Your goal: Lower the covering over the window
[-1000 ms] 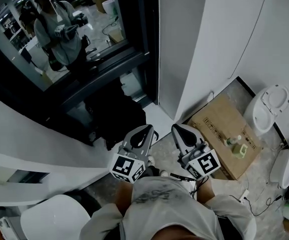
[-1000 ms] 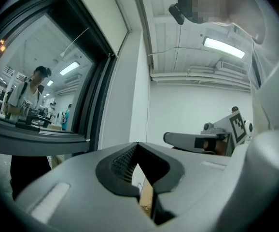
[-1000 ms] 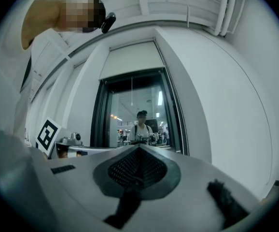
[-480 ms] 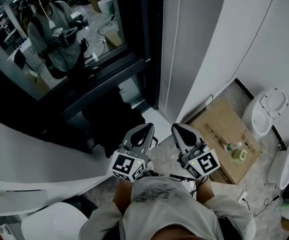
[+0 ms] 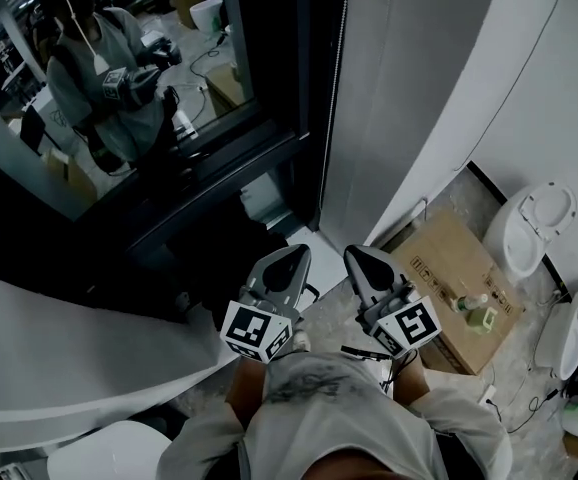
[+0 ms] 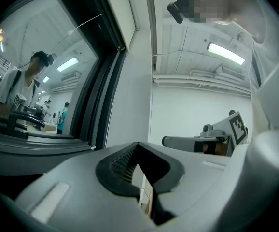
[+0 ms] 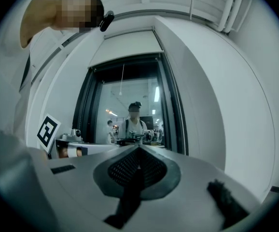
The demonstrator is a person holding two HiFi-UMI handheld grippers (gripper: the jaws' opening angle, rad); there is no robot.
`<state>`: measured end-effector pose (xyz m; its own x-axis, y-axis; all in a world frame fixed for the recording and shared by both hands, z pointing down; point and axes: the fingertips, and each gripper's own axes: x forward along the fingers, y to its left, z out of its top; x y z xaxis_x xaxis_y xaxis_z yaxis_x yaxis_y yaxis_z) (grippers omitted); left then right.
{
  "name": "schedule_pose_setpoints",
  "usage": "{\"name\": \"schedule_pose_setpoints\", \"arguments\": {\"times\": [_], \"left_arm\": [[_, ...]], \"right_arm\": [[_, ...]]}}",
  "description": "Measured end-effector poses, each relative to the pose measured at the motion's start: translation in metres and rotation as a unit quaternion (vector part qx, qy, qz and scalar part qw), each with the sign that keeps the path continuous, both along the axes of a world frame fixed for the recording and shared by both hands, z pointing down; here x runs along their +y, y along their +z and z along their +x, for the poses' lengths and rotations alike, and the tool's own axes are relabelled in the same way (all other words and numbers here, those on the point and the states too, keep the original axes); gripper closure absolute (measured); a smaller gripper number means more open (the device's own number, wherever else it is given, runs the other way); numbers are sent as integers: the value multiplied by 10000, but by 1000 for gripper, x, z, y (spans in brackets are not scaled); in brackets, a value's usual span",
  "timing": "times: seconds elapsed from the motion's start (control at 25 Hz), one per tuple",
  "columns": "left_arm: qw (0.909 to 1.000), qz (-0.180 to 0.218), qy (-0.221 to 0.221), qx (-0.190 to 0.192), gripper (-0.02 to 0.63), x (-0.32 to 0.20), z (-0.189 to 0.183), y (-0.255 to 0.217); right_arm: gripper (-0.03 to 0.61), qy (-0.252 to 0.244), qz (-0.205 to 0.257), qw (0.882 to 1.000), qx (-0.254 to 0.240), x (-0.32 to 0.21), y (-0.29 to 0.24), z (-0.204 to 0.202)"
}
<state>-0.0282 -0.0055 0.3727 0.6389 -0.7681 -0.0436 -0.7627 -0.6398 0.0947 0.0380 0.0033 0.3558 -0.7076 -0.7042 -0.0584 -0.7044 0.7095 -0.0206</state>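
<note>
Two matte grey wedges: left tongs [image 5: 291, 254], right tongs [image 5: 359, 254], closed.

White blind [image 7: 125, 47] sits raised above dark-framed window [image 7: 130, 112].

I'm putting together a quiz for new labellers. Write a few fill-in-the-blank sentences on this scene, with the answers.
1. The fingers of the left gripper and the right gripper are both ___, holding nothing.
2. The window glass reflects the ___ who holds the grippers.
3. A bottle rests on the cardboard ___ on the floor.
4. Just right of the box stands a white ___.

Answers: shut; person; box; toilet
</note>
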Motion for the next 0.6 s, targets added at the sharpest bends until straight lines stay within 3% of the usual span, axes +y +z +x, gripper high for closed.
{"name": "schedule_pose_setpoints", "arguments": {"times": [0.6], "left_arm": [[9998, -47, 197, 68, 612, -48, -28, -3]], "right_arm": [[561, 281, -48, 9996, 33, -47, -4, -24]]}}
